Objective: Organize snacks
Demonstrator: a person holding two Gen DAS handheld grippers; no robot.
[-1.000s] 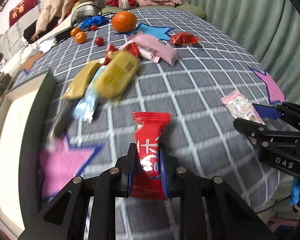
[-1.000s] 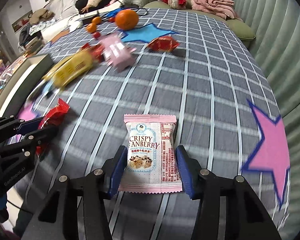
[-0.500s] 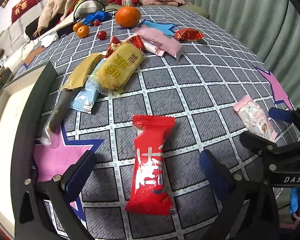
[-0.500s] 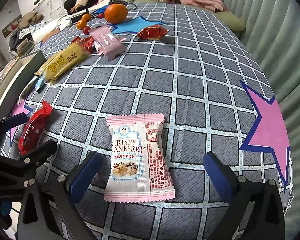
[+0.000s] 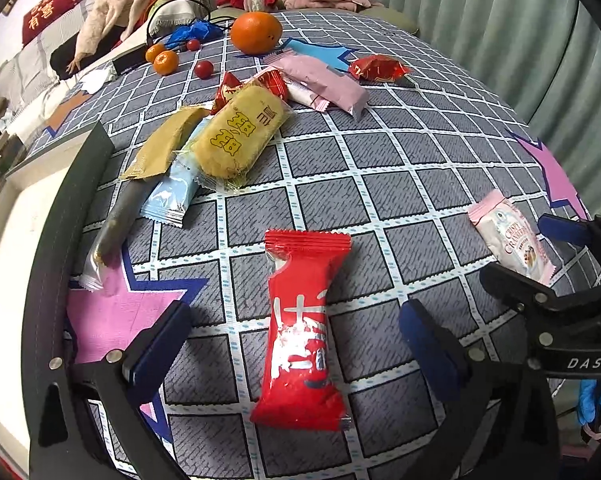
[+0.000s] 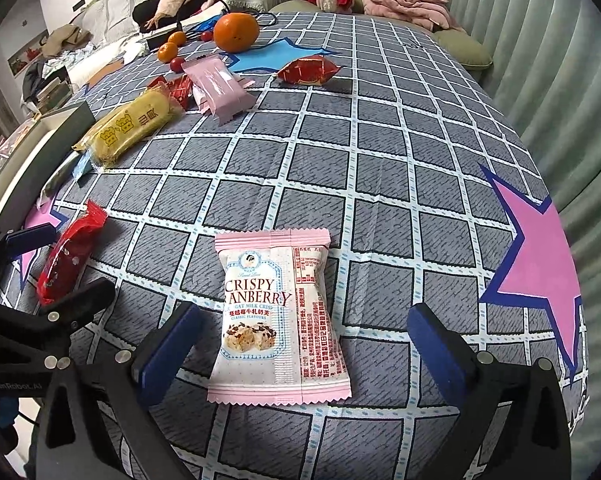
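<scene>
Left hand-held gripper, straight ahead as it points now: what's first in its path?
The red snack packet, lying flat between the open fingers of the left hand-held gripper. Beyond it, probably bare tablecloth; depth is unclear.

left hand-held gripper (image 5: 292, 344): jaws wide apart | right hand-held gripper (image 6: 304, 340): jaws wide apart
</scene>
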